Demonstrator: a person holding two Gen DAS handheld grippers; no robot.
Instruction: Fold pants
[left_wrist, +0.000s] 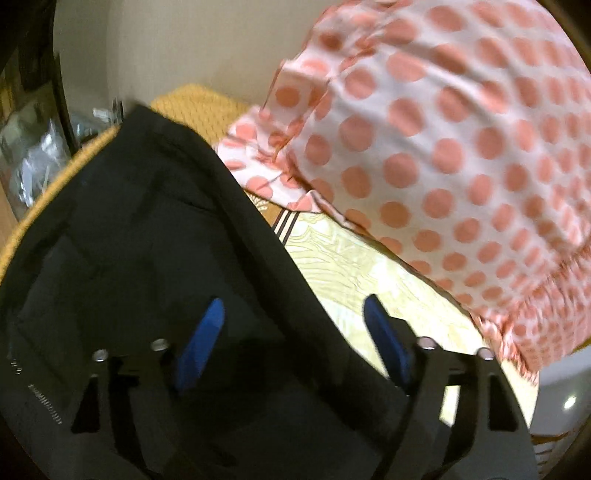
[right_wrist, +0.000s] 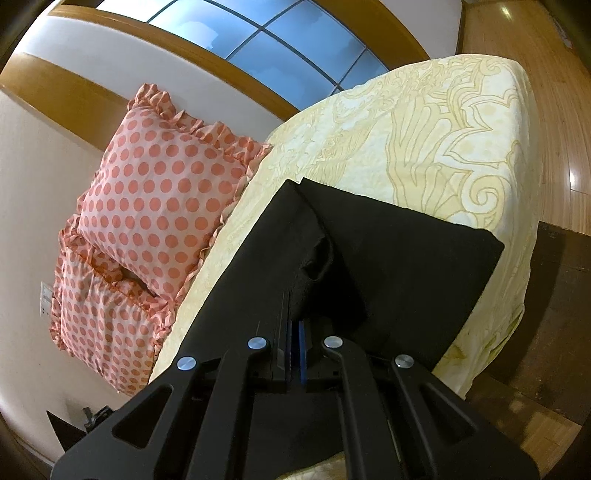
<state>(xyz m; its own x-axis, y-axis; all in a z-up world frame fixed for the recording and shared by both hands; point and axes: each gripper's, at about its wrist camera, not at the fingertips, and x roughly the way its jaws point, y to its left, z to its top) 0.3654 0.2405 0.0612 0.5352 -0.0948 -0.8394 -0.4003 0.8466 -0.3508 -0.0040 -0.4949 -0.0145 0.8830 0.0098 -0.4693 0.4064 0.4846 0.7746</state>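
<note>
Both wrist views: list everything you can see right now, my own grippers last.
pants: one, black, lying on the bed, partly folded.
bed sheet: one, pale yellow with line pattern, covering the bed.
pillows: two, white with salmon dots and ruffled edges, stacked at the bed's head against the wall.
mustard cloth: one, knit-textured, beyond the pants in the left wrist view.
window: one, blue panes, wooden frame, above the bed.
wood floor: beside the bed.
left gripper: fingers apart, blue pads, over the pants' edge.
right gripper: fingers closed on the pants.

Home bedroom, patterned bed (right_wrist: 424, 140), 2 polka-dot pillows (right_wrist: 159, 192), window (right_wrist: 280, 40)
</note>
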